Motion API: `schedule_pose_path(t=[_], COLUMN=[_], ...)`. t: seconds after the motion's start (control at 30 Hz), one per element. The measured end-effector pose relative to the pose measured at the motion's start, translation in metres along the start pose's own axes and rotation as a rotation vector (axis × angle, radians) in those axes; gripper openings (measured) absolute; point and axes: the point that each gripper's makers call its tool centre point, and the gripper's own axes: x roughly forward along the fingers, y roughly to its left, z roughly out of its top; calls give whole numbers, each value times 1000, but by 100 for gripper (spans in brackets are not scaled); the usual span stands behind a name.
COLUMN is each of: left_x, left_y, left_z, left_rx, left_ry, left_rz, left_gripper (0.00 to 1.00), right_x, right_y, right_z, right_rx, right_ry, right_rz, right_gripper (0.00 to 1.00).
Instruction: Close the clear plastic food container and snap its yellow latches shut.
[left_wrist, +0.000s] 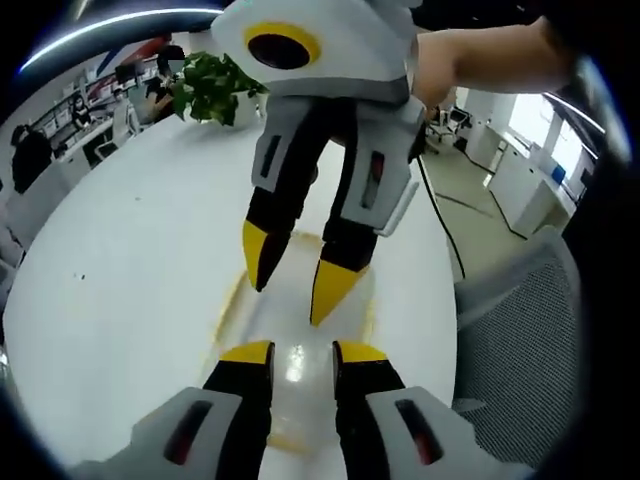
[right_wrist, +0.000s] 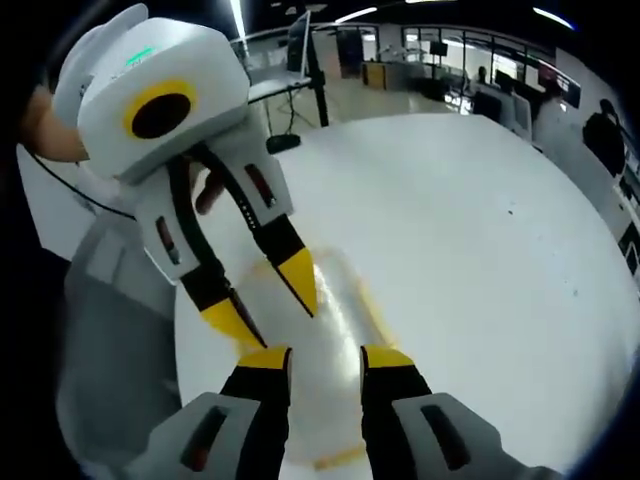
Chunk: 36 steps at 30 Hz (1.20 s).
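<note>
the clear container (left_wrist: 300, 350) is seen on the white counter (left_wrist: 130, 270), directly beneath both sets of jaws. the left gripper (left_wrist: 303, 352) and right gripper (right_wrist: 327, 357) are held slightly parted, gripping nothing, apparently to press the lid down. a potted plant (left_wrist: 212, 88) appears beyond the jaws in the left gripper view; yellow latches (right_wrist: 340, 458) are glimpsed in the right gripper view.
</note>
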Motion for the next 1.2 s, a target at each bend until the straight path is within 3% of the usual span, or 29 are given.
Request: schedule_pose_path(t=[0.3,0.53,0.67,0.7,0.73,0.83,1.2], left_x=[4,4,4,4,4,4,7], left_y=[-6,-5,-5,-11,-12,-11,-18], left_z=[-8,-6,-5,-3,-1,-3,-5], left_rx=[27,37,4,-51,-57,43,109], left_ry=[39,24,21,9,2,27,57], left_rz=[-40,-59,-72,-106,-114,-88,-36], left_gripper=[21,23,24,27,31,34,39], right_x=[4,6,7,8,8,8,7], right_y=[-1,-8,-10,-12,-13,-15,-24], right_z=[2,4,5,5,5,5,6], right_rx=[-15,-17,-21,-21,-22,-21,-30], right_ry=[5,8,14,20,23,28,44], right_rz=[-6,-13,-14,-13,-13,-3,12], right_gripper=[25,26,27,27,27,27,31])
